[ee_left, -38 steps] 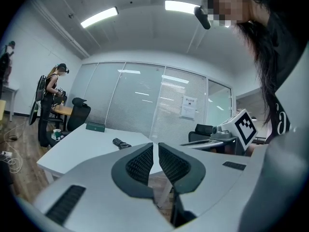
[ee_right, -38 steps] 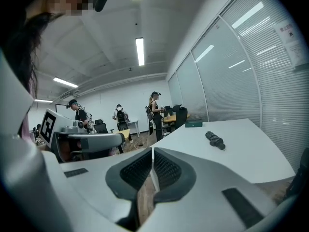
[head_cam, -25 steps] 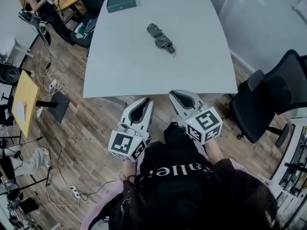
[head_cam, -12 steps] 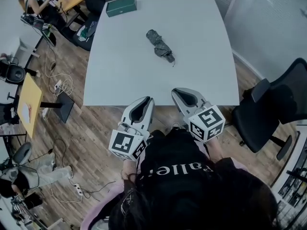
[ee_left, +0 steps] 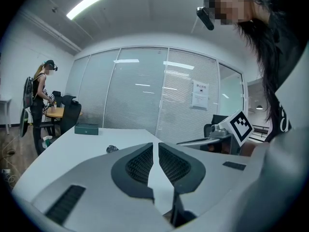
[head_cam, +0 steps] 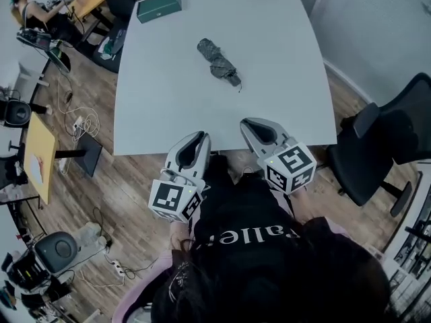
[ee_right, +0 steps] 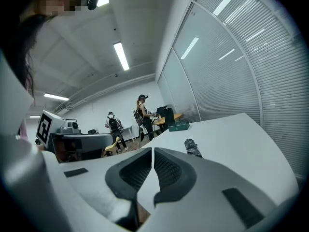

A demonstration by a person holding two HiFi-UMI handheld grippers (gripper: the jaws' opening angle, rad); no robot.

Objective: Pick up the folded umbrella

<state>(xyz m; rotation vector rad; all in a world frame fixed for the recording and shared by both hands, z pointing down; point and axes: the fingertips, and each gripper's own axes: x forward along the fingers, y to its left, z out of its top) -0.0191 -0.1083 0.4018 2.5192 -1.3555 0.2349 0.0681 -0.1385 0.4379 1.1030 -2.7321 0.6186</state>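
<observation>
Head view, left to right: loose cables [head_cam: 77, 123] lie on the wood floor beside the white bench [head_cam: 161, 106]. A dark green box [head_cam: 159, 5] sits at the bench's far left corner. The left claw [head_cam: 200, 135] is at the near edge, with its marker cube toward the person. The folded umbrella [head_cam: 217, 62] lies flat on the bench past the middle, slanted, clear of the box and well apart from both claws. The right claw [head_cam: 244, 122] is also at the near edge, just beside the left one and likewise pointing toward the umbrella. A black office chair [head_cam: 387, 136] stands off the bench's right side.

Left gripper view: a person [ee_left: 41, 100] stands far left and the green box [ee_left: 86, 128] sits on the bench. The umbrella [ee_left: 112, 149] shows just above the left jaw. Left claw [ee_left: 153, 144] closed, pads together, nothing between them.

Right gripper view: right claw [ee_right: 152, 150] closed and empty. The green box [ee_right: 178, 126] lies beyond it, with the umbrella [ee_right: 192, 147] nearer, above the right jaw.
</observation>
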